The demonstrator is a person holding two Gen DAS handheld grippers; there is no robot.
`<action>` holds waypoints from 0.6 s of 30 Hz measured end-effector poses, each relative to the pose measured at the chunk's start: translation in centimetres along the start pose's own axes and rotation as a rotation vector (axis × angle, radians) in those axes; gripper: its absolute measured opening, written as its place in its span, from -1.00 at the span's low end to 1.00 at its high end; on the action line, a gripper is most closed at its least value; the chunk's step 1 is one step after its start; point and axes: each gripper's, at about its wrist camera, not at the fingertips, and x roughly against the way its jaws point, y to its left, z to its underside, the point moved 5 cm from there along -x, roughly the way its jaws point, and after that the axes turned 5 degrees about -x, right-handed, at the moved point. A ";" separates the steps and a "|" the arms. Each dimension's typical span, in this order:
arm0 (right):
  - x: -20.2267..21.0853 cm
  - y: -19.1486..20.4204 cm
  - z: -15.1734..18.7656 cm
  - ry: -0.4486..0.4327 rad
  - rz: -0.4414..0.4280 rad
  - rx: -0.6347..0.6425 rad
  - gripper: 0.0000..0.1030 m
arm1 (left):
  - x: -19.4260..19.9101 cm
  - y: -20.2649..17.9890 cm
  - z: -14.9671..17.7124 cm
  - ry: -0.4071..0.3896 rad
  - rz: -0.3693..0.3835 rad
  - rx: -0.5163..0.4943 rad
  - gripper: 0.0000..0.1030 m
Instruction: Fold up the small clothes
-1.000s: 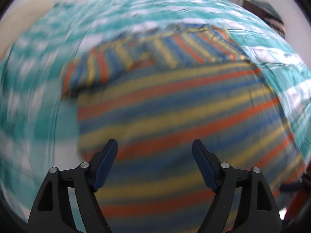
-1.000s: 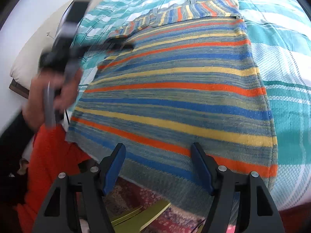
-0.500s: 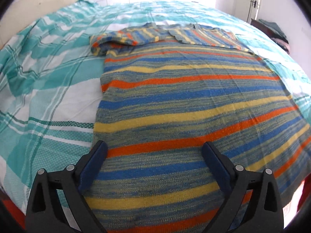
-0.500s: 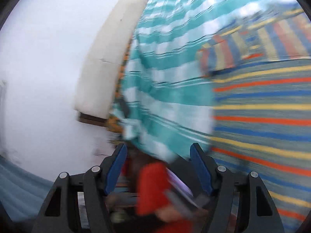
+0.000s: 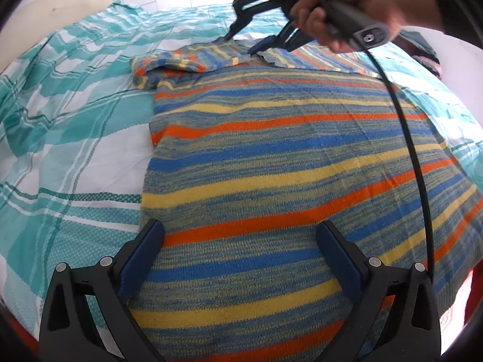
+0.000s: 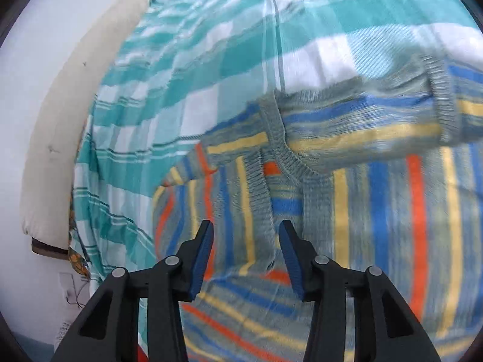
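Note:
A striped knit sweater in blue, yellow and orange lies flat on the bed, its sleeves folded across its far end. My left gripper hovers over the near hem, jaws still opening wide with nothing pinched. A hand holds my right gripper at the far end, tips down at the folded sleeve. In the right wrist view the right gripper is closing over the sweater. A ribbed cuff runs toward the gap, and the pads do not press on it.
A teal and white plaid sheet covers the bed. A cream padded headboard stands along the far left edge. The right gripper's black cable hangs across the sweater. Dark clothes are piled at the far right.
The right gripper swung from the sweater's near hem to its far end and narrowed its jaws. The left gripper settled over the near hem and its jaws widened.

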 end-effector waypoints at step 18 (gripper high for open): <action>3.3 1.7 -0.6 -0.136 -0.030 0.142 -0.92 | 0.0 -0.1 0.1 -0.004 -0.001 -0.006 0.98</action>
